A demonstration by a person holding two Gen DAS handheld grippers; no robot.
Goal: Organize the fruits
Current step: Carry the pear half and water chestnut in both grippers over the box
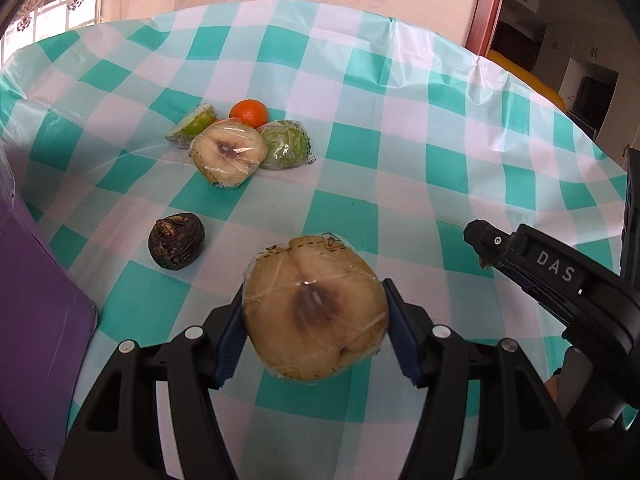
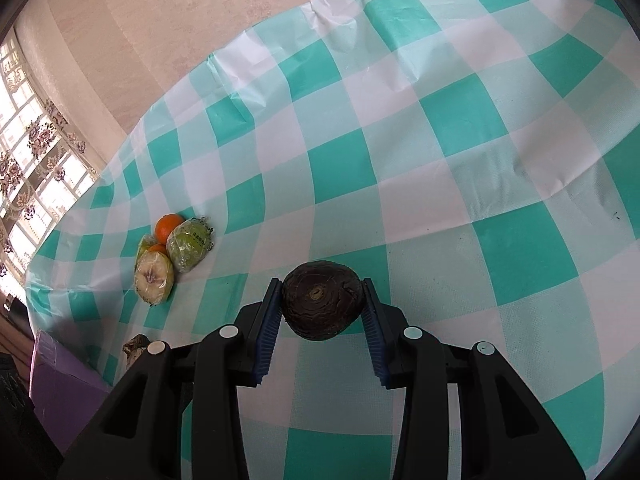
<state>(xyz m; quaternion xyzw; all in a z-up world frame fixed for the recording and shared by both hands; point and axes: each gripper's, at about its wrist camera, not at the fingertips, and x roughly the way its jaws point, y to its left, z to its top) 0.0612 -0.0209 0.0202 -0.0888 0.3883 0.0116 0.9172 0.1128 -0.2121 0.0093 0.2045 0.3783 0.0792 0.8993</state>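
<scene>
- Basically two fruits in hand right now, both over the table with its teal-and-white checked cloth.
- Left tongs: clamped on a wrapped apple half, blue pads pressing on both sides. Cut face toward the camera, flesh gone tan-brown with a dark purplish core, cling film shiny and wrinkled over it, dashed print line along the top edge of the wrap.
- Right tongs: closed down tight on a dark round fruit. Nearly black-brown, wrinkly skin, small pale stem scar in the middle facing the camera. Also visible at the right edge of the left wrist view, black body with "DAS" lettering.
- Farther back on the table, a little cluster touching each other: another wrapped browned apple half, an orange, a wrapped green fruit, and a wrapped green wedge. Second bit of orange peeking out behind the apple half in the right wrist view.
- Lone shrivelled dark fruit sitting on the cloth between the cluster and the left tongs, apart from both.
- Purple box at the left table edge.
</scene>
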